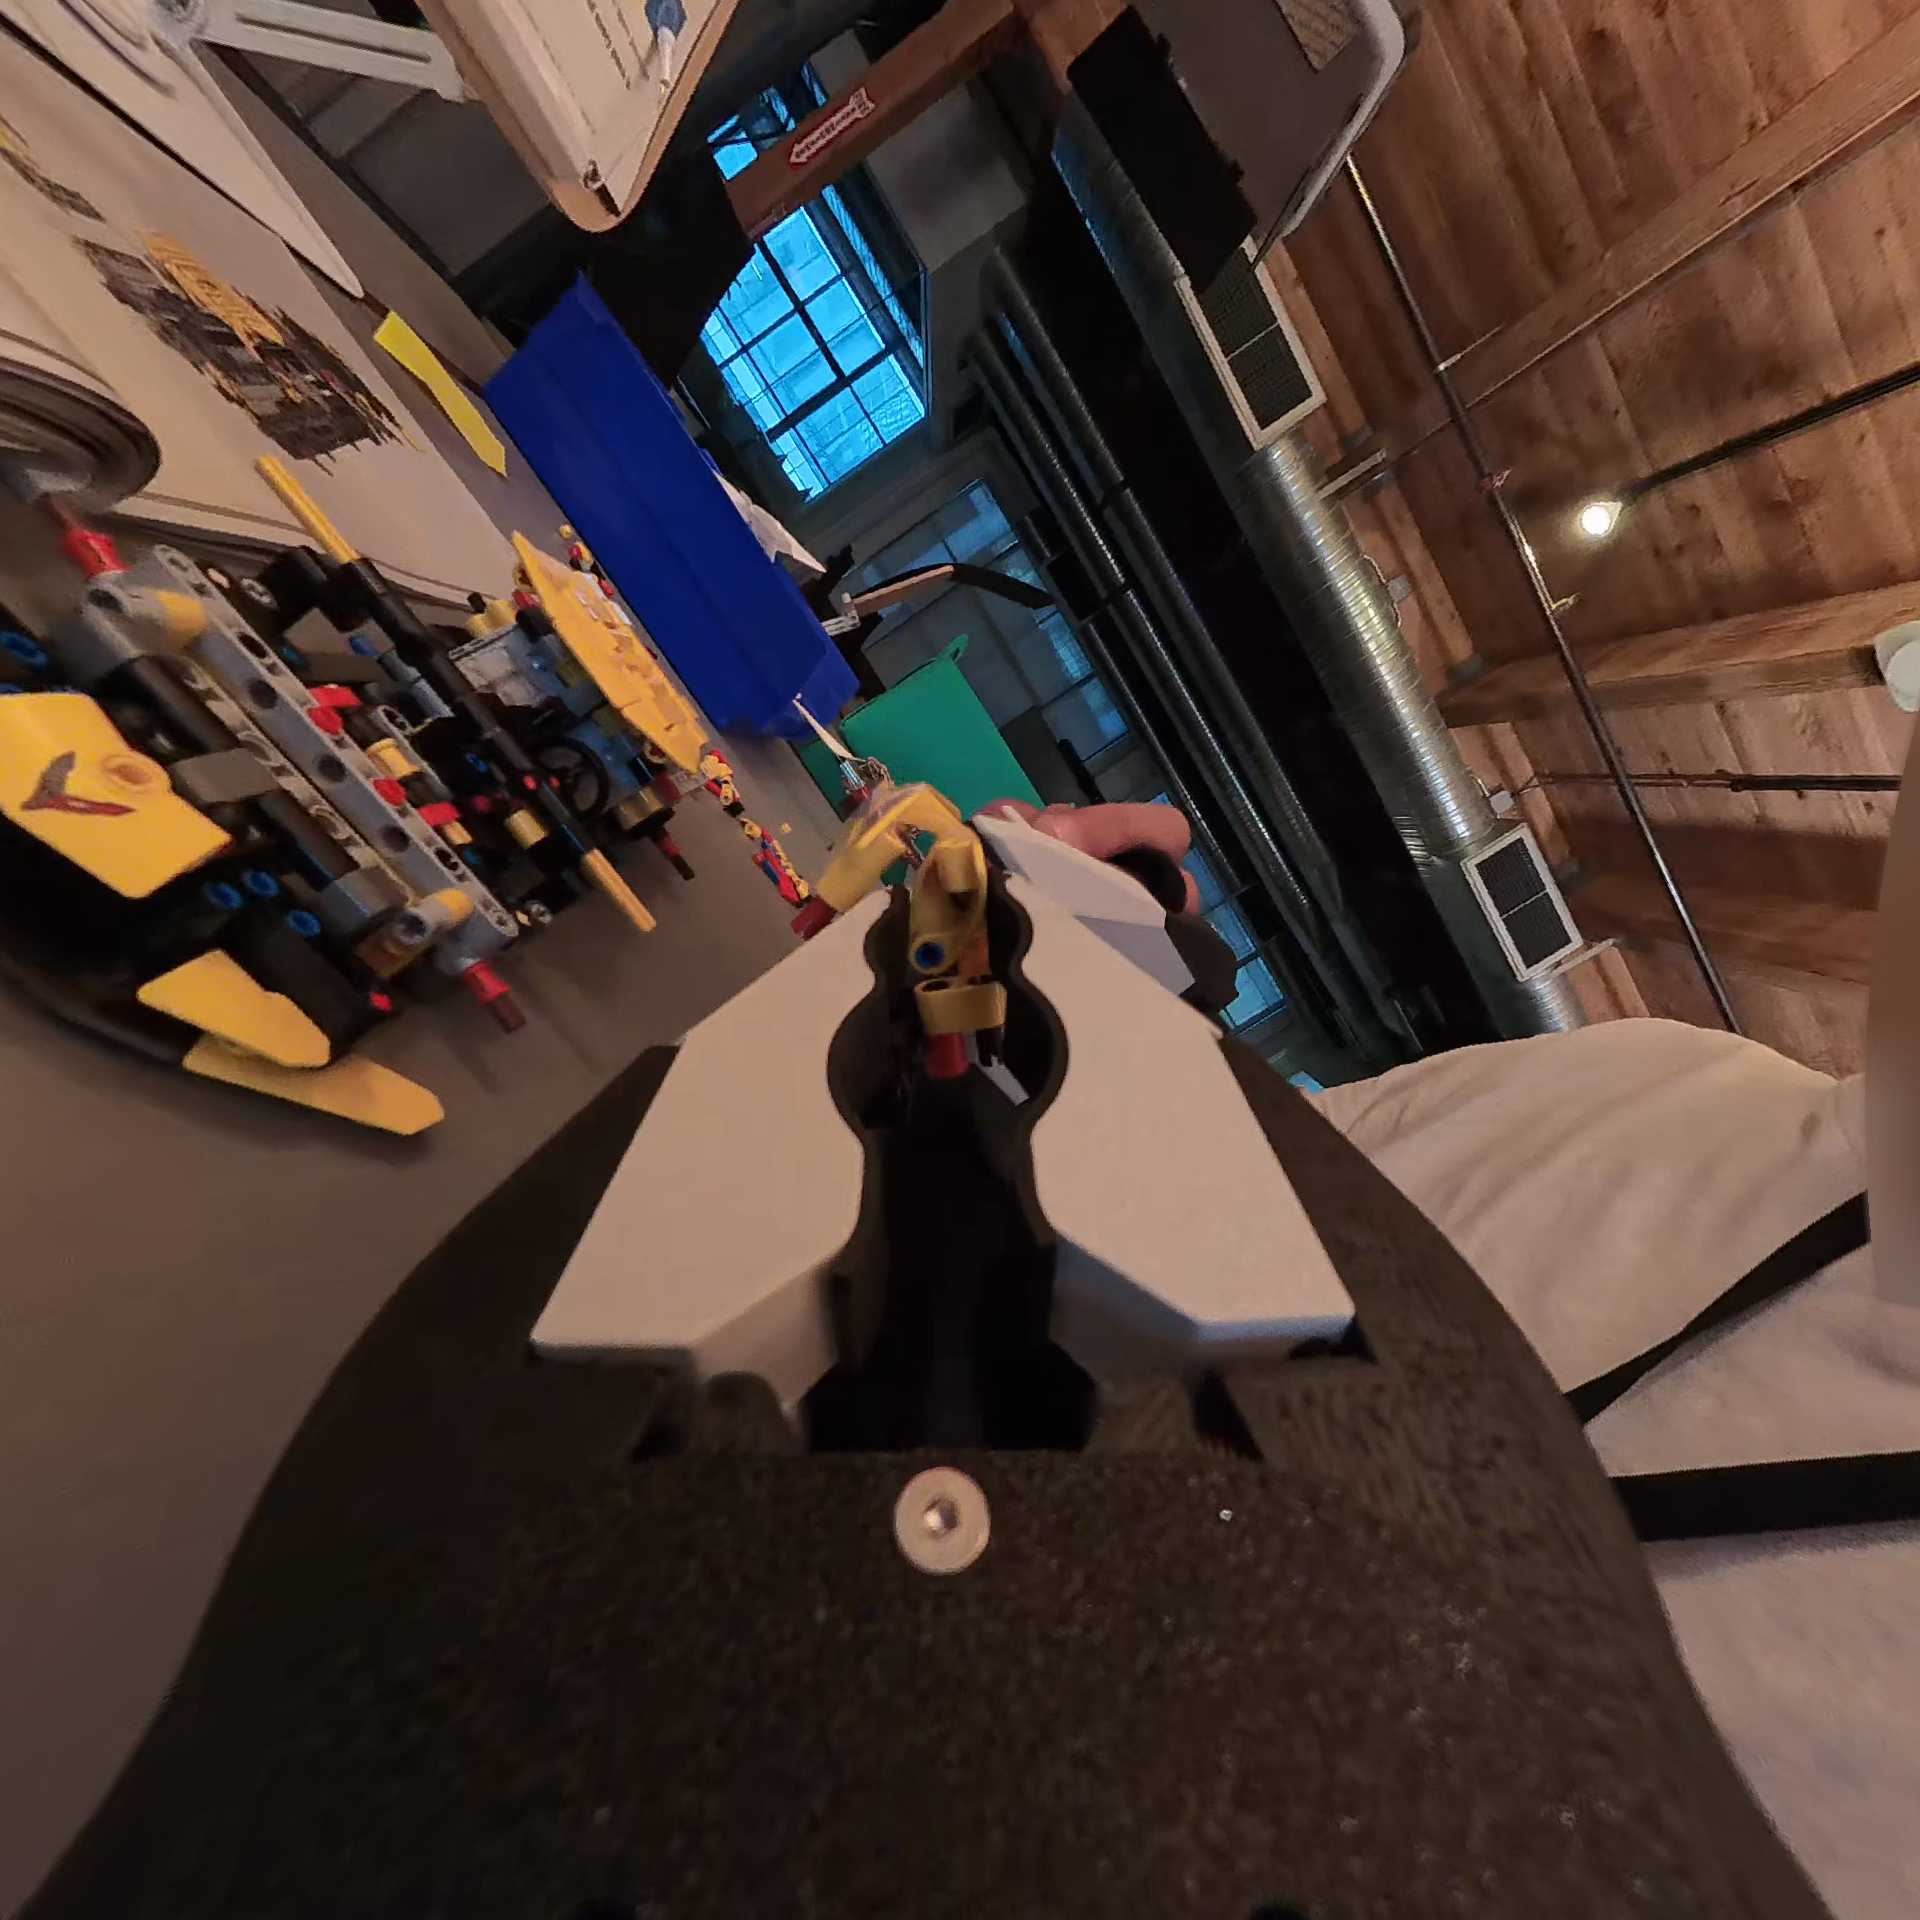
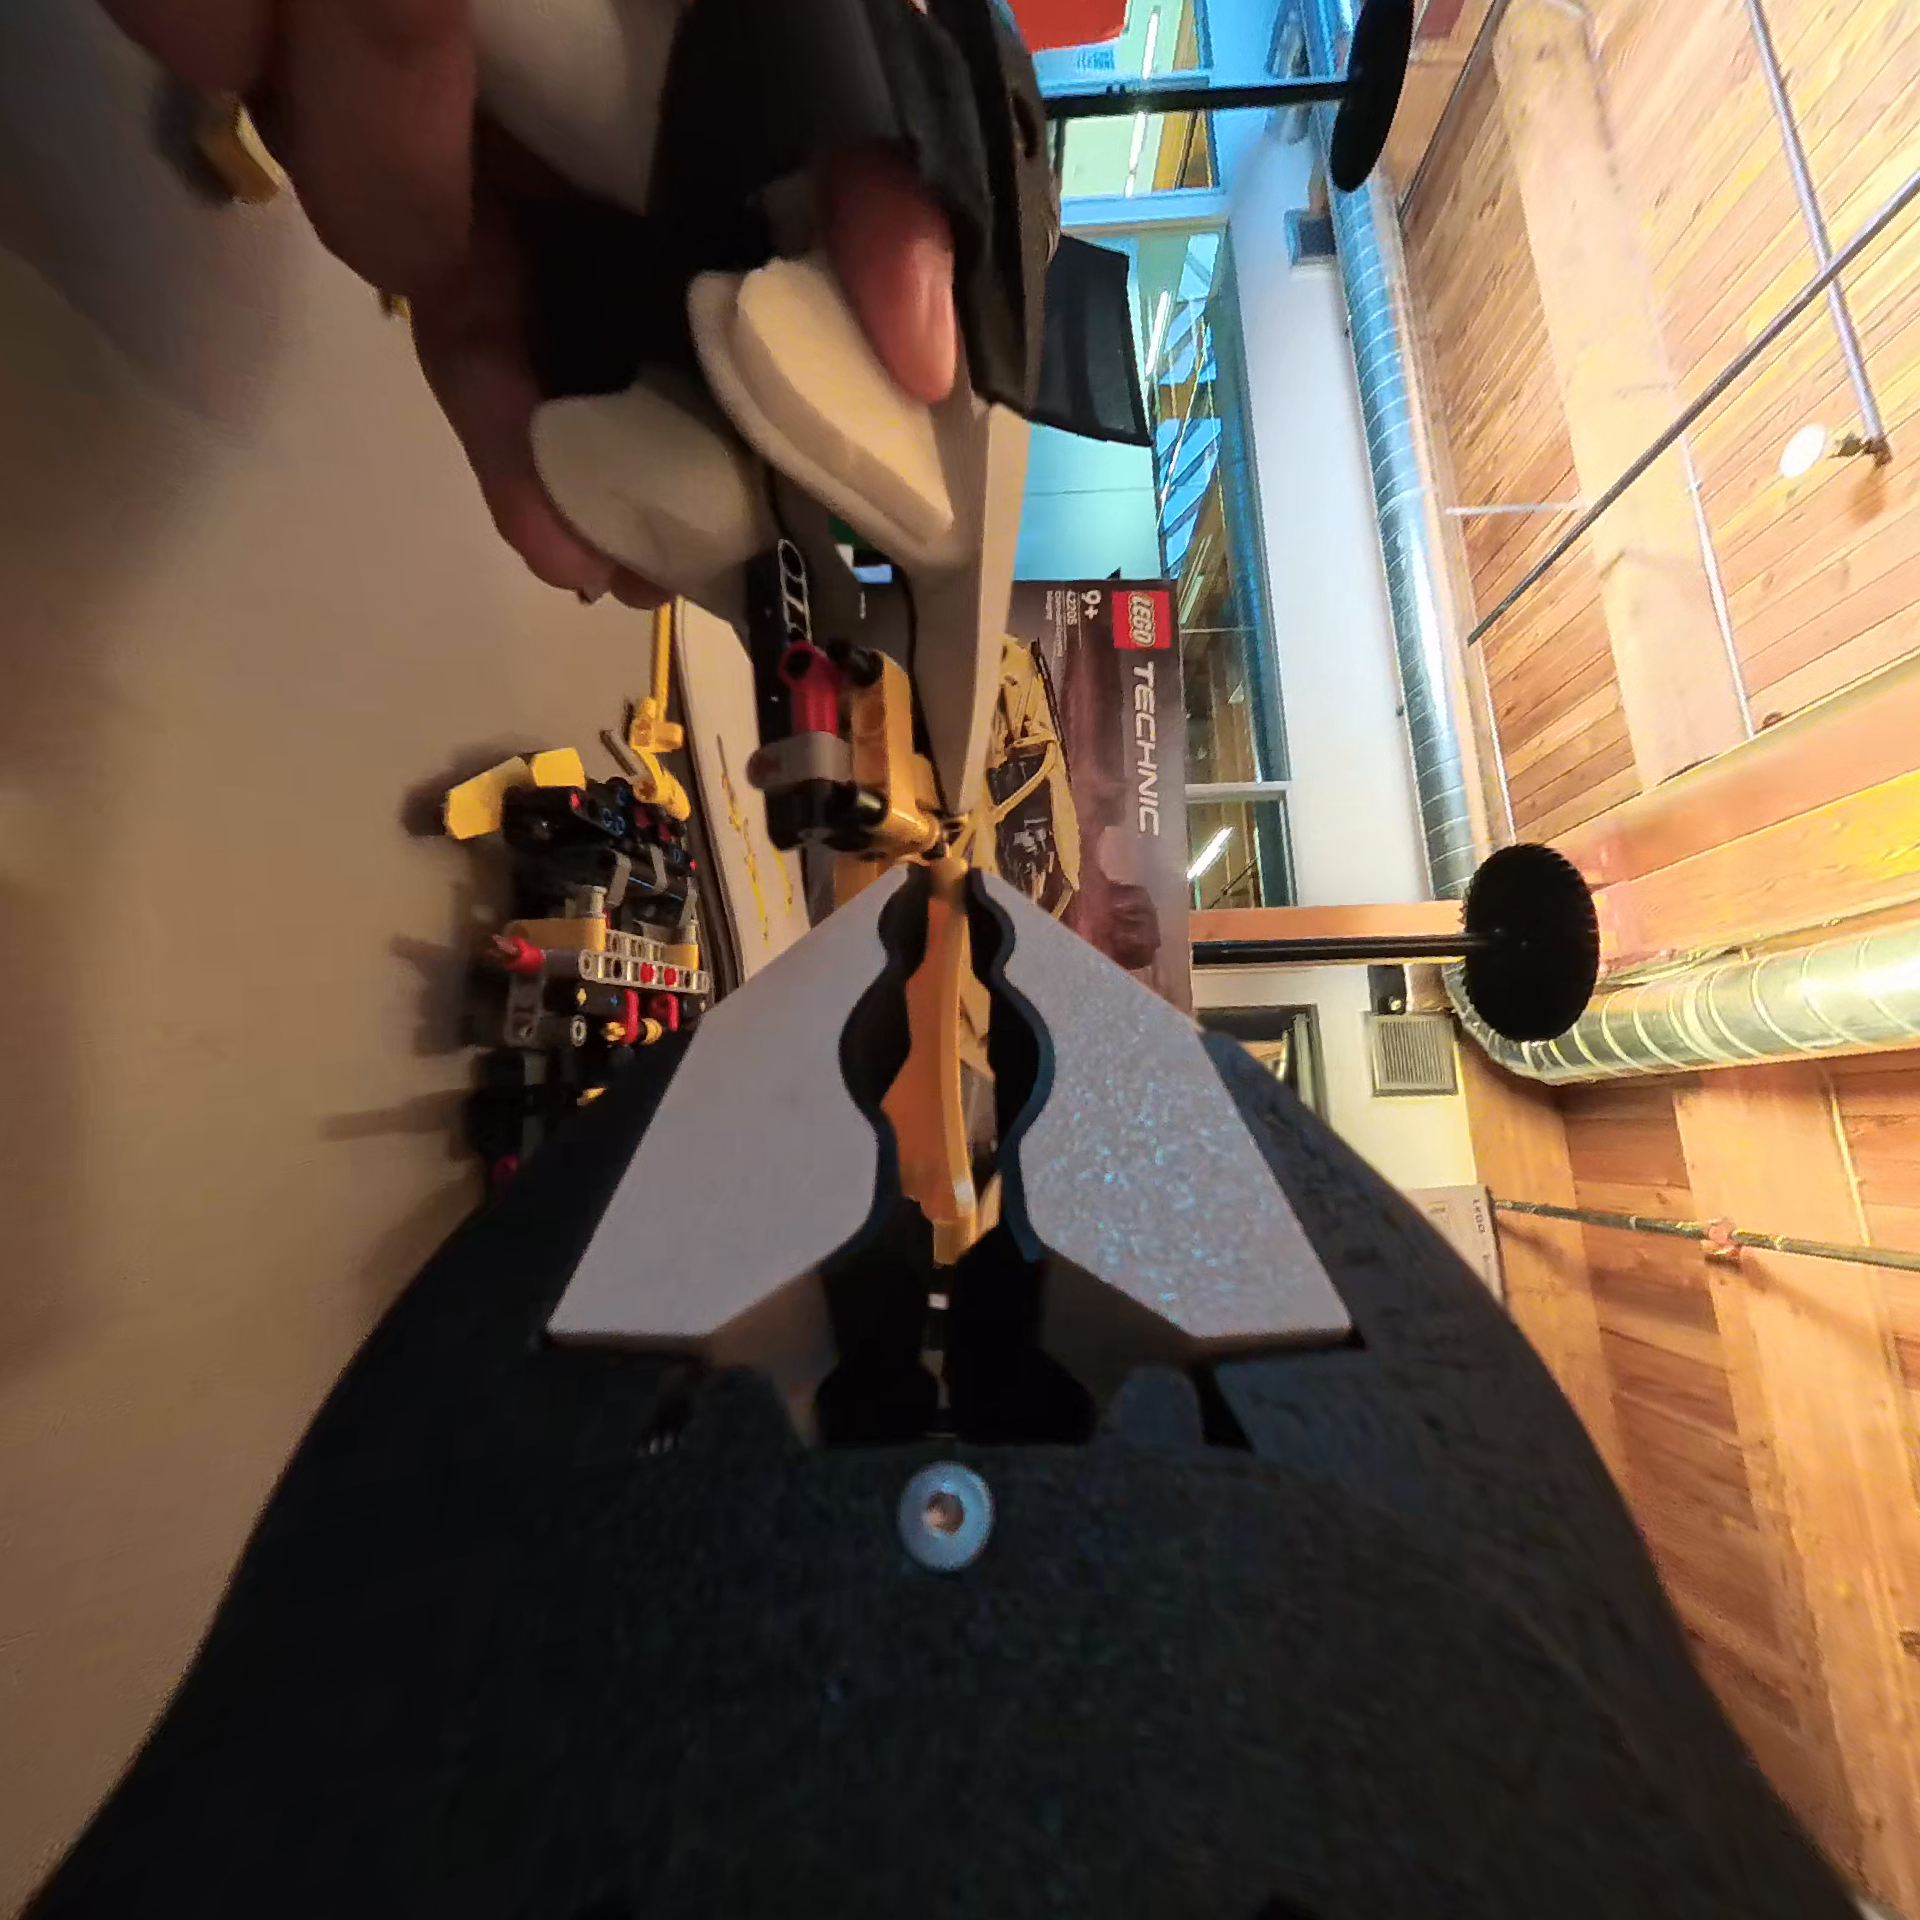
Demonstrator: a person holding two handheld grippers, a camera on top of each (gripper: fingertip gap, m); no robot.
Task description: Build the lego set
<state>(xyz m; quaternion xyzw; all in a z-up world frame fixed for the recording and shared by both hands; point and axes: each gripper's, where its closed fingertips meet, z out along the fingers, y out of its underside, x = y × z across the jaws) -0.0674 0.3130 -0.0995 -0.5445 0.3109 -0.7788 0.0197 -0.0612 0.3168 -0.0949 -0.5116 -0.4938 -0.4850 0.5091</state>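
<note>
- L side of left wrist view: big yellow-and-black plastic brick car chassis w/ grey holed beams [image 1: 312, 769] lies on the grey tabletop [image 1: 208, 1299], well apart from both tools.
- Behind it, a blue plastic bin [image 1: 665, 540] and a green bin [image 1: 935, 727].
- Centre: left gripper [image 1: 951, 914] – white fingers closed on a small yellow sub-assembly w/ blue pin and red connector [image 1: 951, 977], held up off the tabletop.
- Right wrist view: right gripper [image 2: 940, 883], fingers shut on a thin curved yellow plastic piece [image 2: 930, 1081]; its tip meets the sub-assembly [image 2: 862, 758].
- Step, I'd judge: joining the two mid-air. Do it well – keep L steady, line up the tip w/ its hole, push straight, no twist; thin piece may flex or slip.
- R of centre: printed cardboard set box [image 2: 1101, 769] standing behind. It carries a brand logo + lettering; not copied here.
</note>
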